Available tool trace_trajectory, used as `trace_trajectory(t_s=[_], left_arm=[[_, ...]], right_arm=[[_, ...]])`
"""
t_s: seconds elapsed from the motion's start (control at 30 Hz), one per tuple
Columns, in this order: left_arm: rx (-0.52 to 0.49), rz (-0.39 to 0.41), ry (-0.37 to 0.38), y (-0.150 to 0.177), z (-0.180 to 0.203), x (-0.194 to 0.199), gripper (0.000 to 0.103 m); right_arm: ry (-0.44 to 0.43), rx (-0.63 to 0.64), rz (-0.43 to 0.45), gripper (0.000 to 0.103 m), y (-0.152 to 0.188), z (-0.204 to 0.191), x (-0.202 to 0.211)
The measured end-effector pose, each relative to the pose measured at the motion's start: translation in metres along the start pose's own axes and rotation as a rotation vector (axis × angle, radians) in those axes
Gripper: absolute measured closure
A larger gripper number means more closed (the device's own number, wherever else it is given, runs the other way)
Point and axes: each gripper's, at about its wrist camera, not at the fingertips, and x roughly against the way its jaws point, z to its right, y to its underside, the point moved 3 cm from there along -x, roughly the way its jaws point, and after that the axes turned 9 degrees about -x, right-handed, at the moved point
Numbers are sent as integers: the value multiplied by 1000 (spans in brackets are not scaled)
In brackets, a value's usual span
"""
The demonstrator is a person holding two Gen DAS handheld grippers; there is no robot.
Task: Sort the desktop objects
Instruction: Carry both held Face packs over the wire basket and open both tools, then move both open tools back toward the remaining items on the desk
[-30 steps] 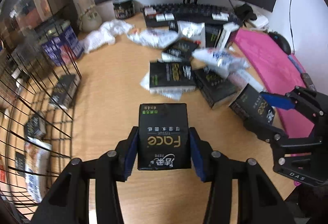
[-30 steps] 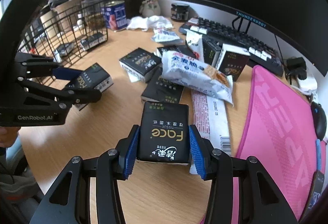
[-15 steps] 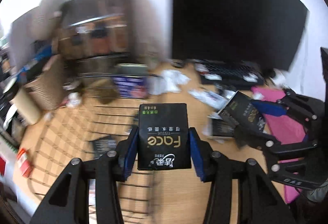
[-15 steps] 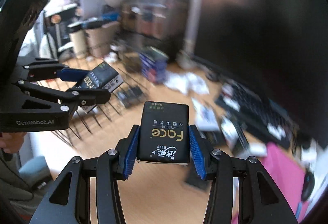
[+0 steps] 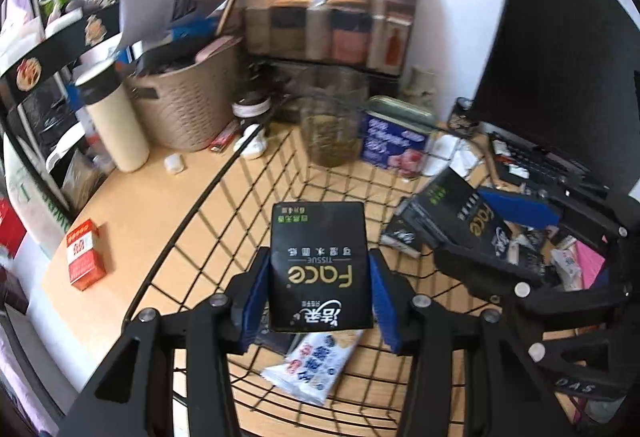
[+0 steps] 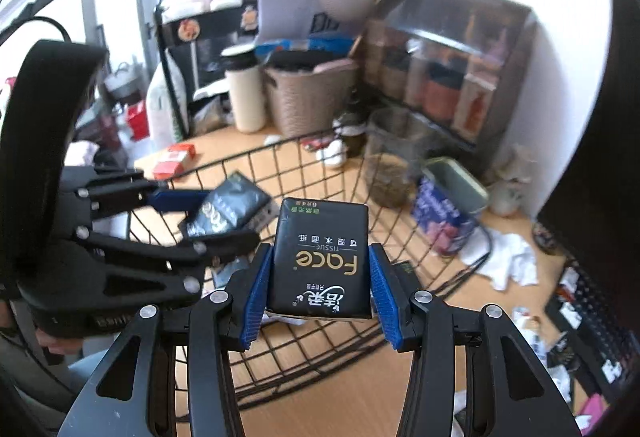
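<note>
Each gripper holds a black Face tissue pack. In the left wrist view my left gripper (image 5: 318, 297) is shut on its tissue pack (image 5: 319, 265), held above the black wire basket (image 5: 192, 213). To its right the right gripper (image 5: 476, 233) carries the other pack (image 5: 460, 217) over the basket's right side. In the right wrist view my right gripper (image 6: 318, 289) is shut on its tissue pack (image 6: 320, 261) above the wire basket (image 6: 416, 237); the left gripper (image 6: 208, 215) with its pack (image 6: 228, 209) hangs at the left. A blue-and-white snack packet (image 5: 316, 365) lies in the basket.
Behind the basket stand a glass jar (image 5: 330, 129), a blue tin (image 5: 394, 141), a woven bin (image 5: 188, 105), a cream cup (image 5: 114, 125) and a red box (image 5: 84, 253). A monitor (image 5: 560, 77), keyboard (image 5: 536, 161), crumpled white paper (image 6: 508, 257) and more packs lie to the right.
Both grippers swung left and rose from the cluttered desk middle to above the wire basket, each keeping its tissue pack. The view now faces the shelf and bin instead of the monitor.
</note>
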Motion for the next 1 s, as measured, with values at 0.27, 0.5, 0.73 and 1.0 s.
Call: trace_trajectory(t_s=[0.27,0.5,0.73,1.0], left_arm=[[10,24,-39,9,-7,8,32],[15,26,-27,12,-7,14,32],[11,22,-11,13,2,16,32],[-49,50,49,1,42,25,32]], right_arm=[[-9,-40,12,52,5,10,-7],[-6,-37,1,52,5,5,-6],[31,-9,7,52,7,1,-2],[115,-56,55,51,23,34,49]])
